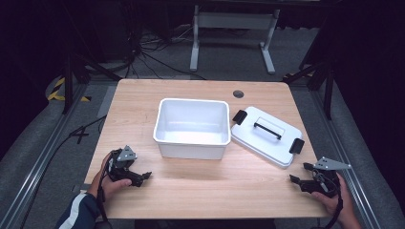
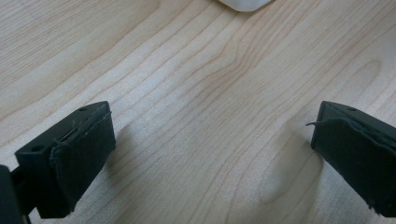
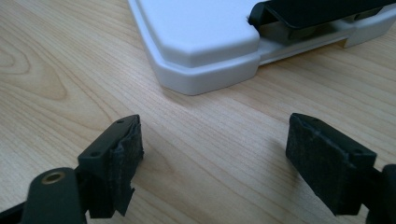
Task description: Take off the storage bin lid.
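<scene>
From the high view I see the whole table [image 1: 143, 102]: the white bin [image 1: 192, 127] stands in the middle, and its white lid [image 1: 266, 135] lies flat just to the right of it, with black clips and a black handle on top. My left gripper [image 1: 138, 176] rests near the near left edge, and my right gripper [image 1: 302, 174] near the near right corner; between them is a wide strip of bare wood. In the left gripper view, my left gripper [image 2: 212, 140] has its jaws spread wide with nothing between them, low over the wood, and a small piece of the bin [image 2: 243, 4] shows at the far edge. In the right gripper view, my right gripper [image 3: 215, 156] is also wide apart and empty, and the corner of the lid [image 3: 201, 42] lies near in front, not touching the jaws.
</scene>
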The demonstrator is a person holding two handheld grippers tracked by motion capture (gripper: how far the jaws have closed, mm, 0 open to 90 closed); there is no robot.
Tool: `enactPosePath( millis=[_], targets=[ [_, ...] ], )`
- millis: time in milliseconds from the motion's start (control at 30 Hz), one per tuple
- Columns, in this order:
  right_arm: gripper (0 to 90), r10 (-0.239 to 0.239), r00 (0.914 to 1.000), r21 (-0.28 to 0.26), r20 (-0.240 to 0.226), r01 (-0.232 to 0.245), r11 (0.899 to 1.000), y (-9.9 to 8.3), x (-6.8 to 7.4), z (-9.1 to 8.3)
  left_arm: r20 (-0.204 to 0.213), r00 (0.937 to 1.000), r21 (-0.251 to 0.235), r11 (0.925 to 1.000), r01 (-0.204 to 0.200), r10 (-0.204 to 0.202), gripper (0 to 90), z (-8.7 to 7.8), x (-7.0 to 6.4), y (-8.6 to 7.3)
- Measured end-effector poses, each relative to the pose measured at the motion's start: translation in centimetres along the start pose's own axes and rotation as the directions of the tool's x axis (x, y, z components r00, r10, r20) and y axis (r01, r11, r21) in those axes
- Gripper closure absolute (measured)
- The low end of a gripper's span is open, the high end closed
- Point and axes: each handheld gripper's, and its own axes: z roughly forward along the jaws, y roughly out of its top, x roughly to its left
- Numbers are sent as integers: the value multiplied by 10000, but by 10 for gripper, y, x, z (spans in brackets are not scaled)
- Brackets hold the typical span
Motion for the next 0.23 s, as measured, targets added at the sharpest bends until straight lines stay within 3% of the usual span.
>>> enactPosePath(
  millis=[233],
  targets=[
    [192,8,10000,6,14,-8,10000,0,0,0,-13,10000,-45,10000,22,-22,2,0,0,0]
  ],
)
